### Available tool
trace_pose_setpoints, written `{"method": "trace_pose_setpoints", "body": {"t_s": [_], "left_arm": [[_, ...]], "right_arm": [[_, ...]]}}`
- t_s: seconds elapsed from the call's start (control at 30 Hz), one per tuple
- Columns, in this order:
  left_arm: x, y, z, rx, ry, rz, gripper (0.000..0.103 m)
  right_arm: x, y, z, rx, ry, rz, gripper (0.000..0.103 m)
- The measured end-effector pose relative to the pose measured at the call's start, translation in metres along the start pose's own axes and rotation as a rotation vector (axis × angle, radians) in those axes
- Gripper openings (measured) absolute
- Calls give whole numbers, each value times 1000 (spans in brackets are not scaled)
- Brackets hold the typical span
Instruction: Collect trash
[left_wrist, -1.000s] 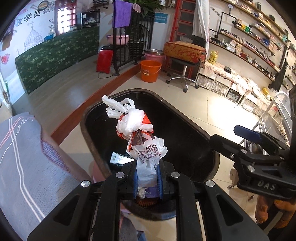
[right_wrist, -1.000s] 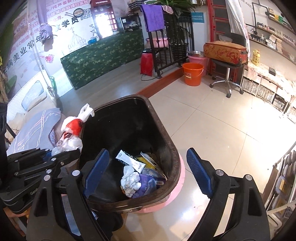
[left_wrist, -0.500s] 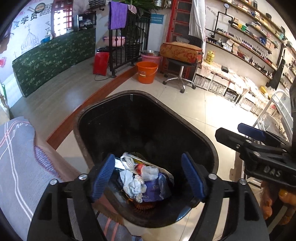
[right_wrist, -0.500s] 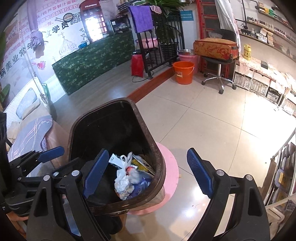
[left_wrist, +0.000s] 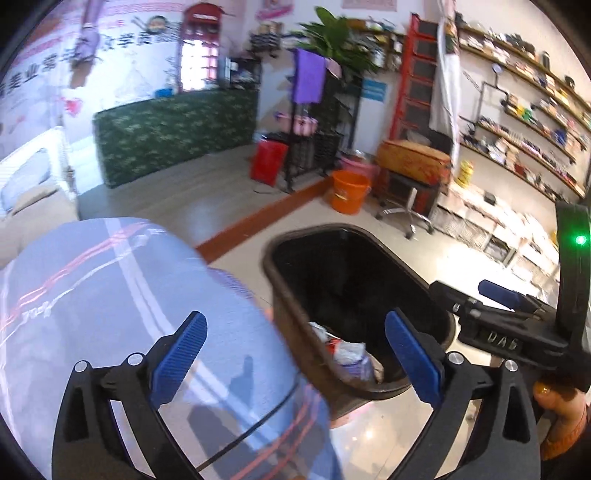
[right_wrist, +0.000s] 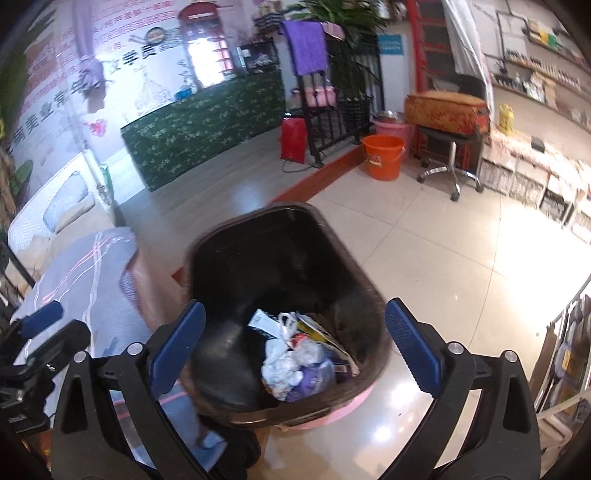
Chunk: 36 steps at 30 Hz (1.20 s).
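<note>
A dark brown trash bin (right_wrist: 369, 291) stands on the tiled floor; it also shows in the left wrist view (left_wrist: 280, 273). Inside lies a heap of trash (right_wrist: 299, 362) with a tied white and red plastic bag, paper and wrappers, partly seen in the left wrist view (left_wrist: 347, 350). My right gripper (right_wrist: 295, 347) is open and empty, above the bin's near rim. My left gripper (left_wrist: 295, 354) is open and empty, over the bin's left rim and a bed cover. The right gripper shows at the right of the left wrist view (left_wrist: 495, 317).
A bed with a lilac striped cover (left_wrist: 110, 295) lies left of the bin. An orange bucket (right_wrist: 382, 155), a stool with a suitcase (right_wrist: 445, 107), a black rack (right_wrist: 332, 92) and shelves (left_wrist: 517, 122) stand further back. A pink base (right_wrist: 347, 402) sits under the bin.
A second ago my left gripper held the tied plastic bag over the bin. It opened, the bag dropped into the bin, and the left gripper has drawn back to the left.
</note>
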<state>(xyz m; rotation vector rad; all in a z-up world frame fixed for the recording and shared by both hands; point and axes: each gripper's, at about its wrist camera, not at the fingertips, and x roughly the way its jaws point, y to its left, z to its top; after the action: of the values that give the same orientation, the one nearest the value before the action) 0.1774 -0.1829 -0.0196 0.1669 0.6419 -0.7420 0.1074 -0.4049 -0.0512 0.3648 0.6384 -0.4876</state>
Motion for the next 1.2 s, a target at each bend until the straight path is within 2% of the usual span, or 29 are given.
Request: {"method": "trace_pose_setpoints", "body": {"t_s": [0.3, 0.4, 0.53, 0.67, 0.73, 0.83, 0.97, 1.07, 1.2], "left_arm": [[-59, 46, -30, -103, -75, 134, 97], [-84, 55, -44, -124, -134, 176, 97], [-114, 64, -62, -159, -193, 249, 97], [-147, 73, -79, -217, -267, 311, 97], [-162, 75, -86, -247, -278, 372, 97], [-178, 77, -94, -268, -301, 395, 97], [-192, 68, -98, -278, -335, 454, 97], [-199, 63, -98, -277, -354, 476, 97], [-204, 68, -103, -290, -357, 463, 97]], "right_arm": [[-38, 78, -19, -123, -80, 16, 97], [-60, 99, -31, -151, -172, -17, 97], [-88, 122, -45, -199, -247, 34, 97], [-122, 129, -61, -189, -351, 46, 97], [-133, 132, -67, -205, -351, 72, 97], [-148, 132, -78, -209, -347, 103, 97], [-169, 135, -92, -213, -370, 103, 97], [-179, 140, -99, -223, -371, 107, 97], [-184, 142, -103, -225, -377, 119, 97]]}}
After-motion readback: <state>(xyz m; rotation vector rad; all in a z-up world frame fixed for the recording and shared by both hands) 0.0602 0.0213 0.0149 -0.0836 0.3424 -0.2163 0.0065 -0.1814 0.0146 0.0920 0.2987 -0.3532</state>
